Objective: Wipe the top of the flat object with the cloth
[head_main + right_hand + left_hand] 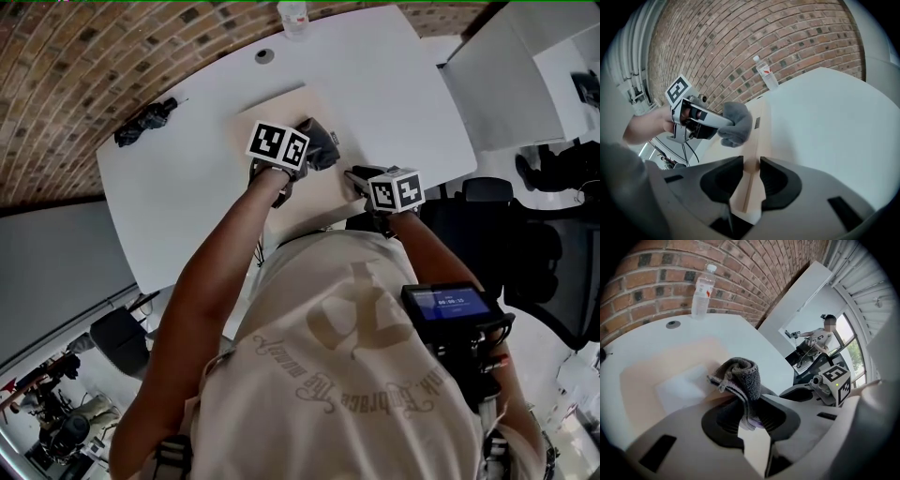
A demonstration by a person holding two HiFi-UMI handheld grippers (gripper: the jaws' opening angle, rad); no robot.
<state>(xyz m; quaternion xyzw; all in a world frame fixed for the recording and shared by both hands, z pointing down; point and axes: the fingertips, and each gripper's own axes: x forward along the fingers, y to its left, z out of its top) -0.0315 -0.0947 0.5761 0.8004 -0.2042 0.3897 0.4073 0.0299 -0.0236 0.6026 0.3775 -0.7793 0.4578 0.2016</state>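
Observation:
A thin beige flat board [286, 108] lies on the white table [178, 197]. My left gripper [314, 155] is shut on a bunched grey cloth [321, 142], held over the board's middle. In the left gripper view the cloth [740, 376] sticks up from between the jaws [747, 416], above the board [651, 369]. My right gripper [354, 176] sits at the board's near right edge. In the right gripper view its pads [751, 166] are closed on the thin edge of the board [758, 131], and the cloth [736, 123] in the left gripper [696, 119] hangs just beyond.
A clear water bottle [293, 17] stands at the table's far edge by the brick wall. A black bundle [145, 117] lies at the table's left, and a round grommet [264, 55] is set in the far part. An office chair [553, 272] stands to the right.

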